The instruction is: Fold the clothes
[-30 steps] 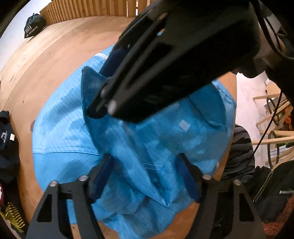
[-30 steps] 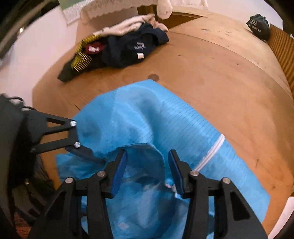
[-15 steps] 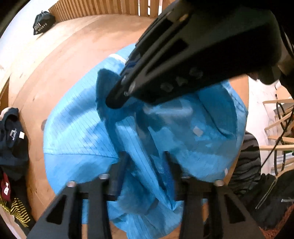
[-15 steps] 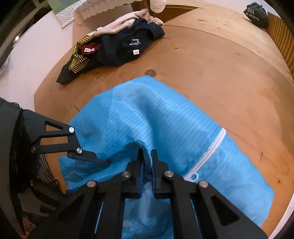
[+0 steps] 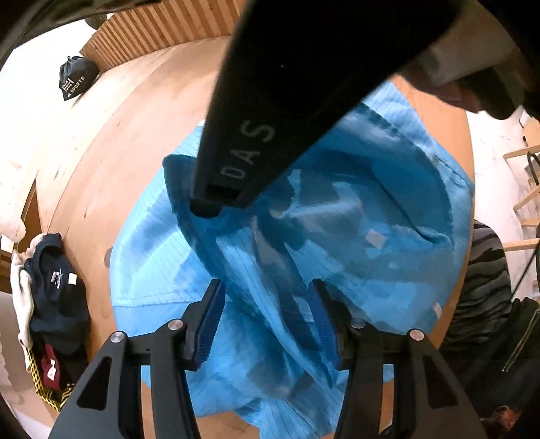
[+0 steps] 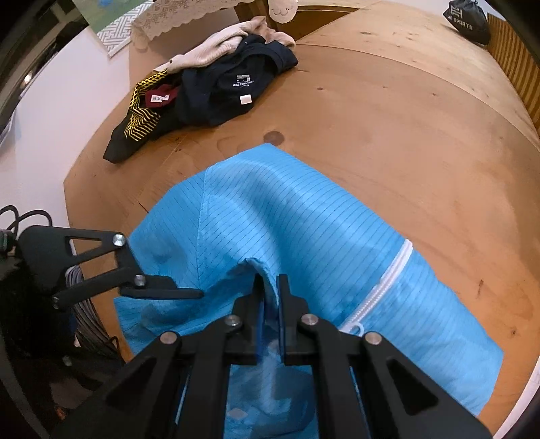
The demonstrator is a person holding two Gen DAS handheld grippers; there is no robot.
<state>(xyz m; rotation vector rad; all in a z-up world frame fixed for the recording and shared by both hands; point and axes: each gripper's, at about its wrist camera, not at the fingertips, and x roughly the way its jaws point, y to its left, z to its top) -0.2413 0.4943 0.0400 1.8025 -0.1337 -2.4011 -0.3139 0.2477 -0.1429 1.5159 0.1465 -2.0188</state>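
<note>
While the blue garment (image 6: 303, 216) lies spread over the near part of the wooden table (image 6: 422, 135), both grippers work at its near edge. It is a light blue pinstriped piece with a white zipper (image 6: 384, 287), and in the right wrist view its long axis runs from the near left corner of the table toward the right edge, with the zipper crossing it at a slant toward the near side. One folded corner of the cloth points away from the camera, toward a dark round knot (image 6: 273, 137) in the wood.

The right gripper (image 6: 270, 287) has its fingers drawn close together on a raised ridge of the blue fabric, pinching it so the cloth peaks up between them. The left gripper (image 5: 266, 297) stands with its blue-padded fingers (image 5: 209, 320) wide apart; bunched, blurred folds of the garment lie between and under them, and nothing is clamped. In the left wrist view the right gripper's black body fills the upper part, its tip set on the cloth.

Far across the table sits a heap of other clothes (image 6: 216, 84): dark navy, cream, maroon and a black-and-yellow piece. A black sports bag (image 6: 467, 20) rests at the far edge, well apart from the garment.
</note>
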